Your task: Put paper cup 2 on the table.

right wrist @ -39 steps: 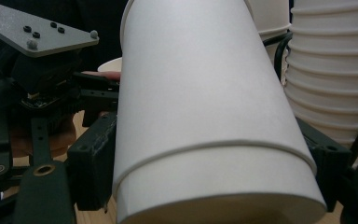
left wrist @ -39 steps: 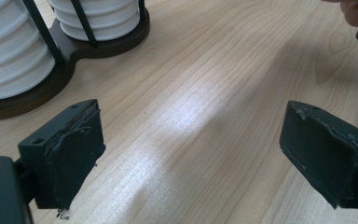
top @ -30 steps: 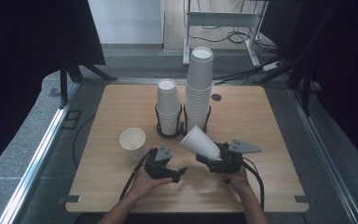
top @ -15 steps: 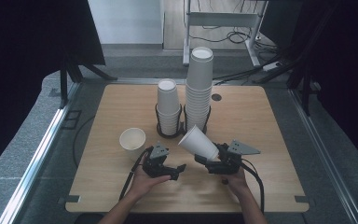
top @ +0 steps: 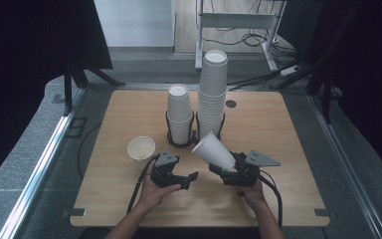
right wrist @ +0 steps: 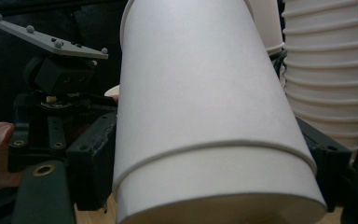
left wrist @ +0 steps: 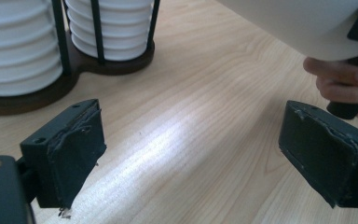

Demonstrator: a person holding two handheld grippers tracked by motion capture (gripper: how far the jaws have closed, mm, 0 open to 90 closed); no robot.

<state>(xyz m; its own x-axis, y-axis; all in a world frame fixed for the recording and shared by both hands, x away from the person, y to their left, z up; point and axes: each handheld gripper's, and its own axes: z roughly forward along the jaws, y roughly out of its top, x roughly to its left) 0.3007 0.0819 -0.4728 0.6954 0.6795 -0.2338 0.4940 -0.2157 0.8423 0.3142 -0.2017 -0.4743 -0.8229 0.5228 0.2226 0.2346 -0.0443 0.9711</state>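
The right gripper [top: 225, 168] had its jaws clamped on the base end of a white paper cup [top: 213, 151], tipped up-left just below frame center in the high view. The left gripper [top: 188, 179], lower center-left, sat with jaws apart and nothing between them, only bare table [top: 288, 129]. A lone cup [top: 141, 148] stood left of it. Up the frame, a short stack [top: 179, 114] and a tall stack [top: 212, 92] sat in a black wire holder [top: 170, 128]. No readable print on any cup.
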